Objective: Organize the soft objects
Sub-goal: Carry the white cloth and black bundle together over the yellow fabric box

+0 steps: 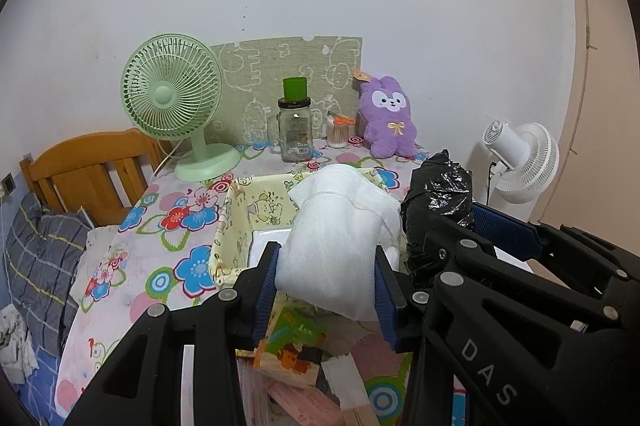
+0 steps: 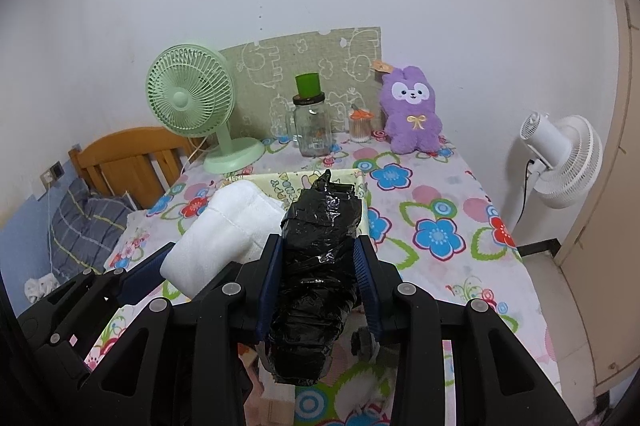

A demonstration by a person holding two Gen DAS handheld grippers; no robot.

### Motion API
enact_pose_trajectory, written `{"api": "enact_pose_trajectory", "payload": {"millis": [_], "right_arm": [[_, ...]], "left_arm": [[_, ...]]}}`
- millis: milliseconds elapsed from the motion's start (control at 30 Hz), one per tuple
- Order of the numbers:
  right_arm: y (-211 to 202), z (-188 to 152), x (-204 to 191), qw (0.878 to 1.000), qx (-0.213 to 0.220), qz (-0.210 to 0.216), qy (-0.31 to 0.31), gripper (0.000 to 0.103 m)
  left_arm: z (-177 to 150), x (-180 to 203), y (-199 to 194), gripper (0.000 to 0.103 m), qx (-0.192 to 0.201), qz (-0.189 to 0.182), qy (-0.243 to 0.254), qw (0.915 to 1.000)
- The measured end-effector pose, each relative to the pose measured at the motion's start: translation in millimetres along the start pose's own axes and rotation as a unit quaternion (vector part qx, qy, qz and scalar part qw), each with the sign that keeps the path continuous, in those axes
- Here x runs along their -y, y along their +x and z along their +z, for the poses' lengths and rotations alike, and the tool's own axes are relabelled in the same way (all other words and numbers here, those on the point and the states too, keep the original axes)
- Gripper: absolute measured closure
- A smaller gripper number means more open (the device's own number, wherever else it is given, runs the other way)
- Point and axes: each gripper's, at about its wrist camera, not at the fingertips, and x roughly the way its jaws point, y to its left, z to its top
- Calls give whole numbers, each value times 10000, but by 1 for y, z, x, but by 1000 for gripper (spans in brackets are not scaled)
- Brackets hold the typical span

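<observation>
The left gripper (image 1: 326,290) is clenched on a white cloth bundle (image 1: 340,238) at the lower centre of the left wrist view, its blue pads pressed into both sides of the fabric. The right gripper (image 2: 318,290) is clenched likewise on a black plastic-wrapped roll (image 2: 316,266), seen at the lower centre of the right wrist view. Both bundles are held side by side above the near edge of a cream fabric basket (image 1: 256,203), which is judged to be their destination.

For the step to be done well, each bundle should be carried fully over the basket's opening before the pads are released, and lowered close to the bottom so that nothing rolls out over the soft rim. The two grippers are best kept apart so the loads are not knocked together.

The basket is set on a table covered with a flowered cloth (image 2: 440,222). At the back of the frame a green fan (image 1: 172,93), a glass jar (image 1: 295,129) and a purple plush toy (image 1: 390,117) are stood against a white wall. A white fan (image 2: 560,161) is seen at the right, a wooden bed frame (image 1: 88,173) at the left.
</observation>
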Motion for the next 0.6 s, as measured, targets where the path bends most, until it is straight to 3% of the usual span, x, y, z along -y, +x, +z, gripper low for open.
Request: {"api": "enact_pose_trajectory", "payload": {"millis": [600], "right_arm": [[41,23,-2,10000,-25,42,23,63]], "left_arm": [[21,-15,37,59,-33,79,-137,9999]]}}
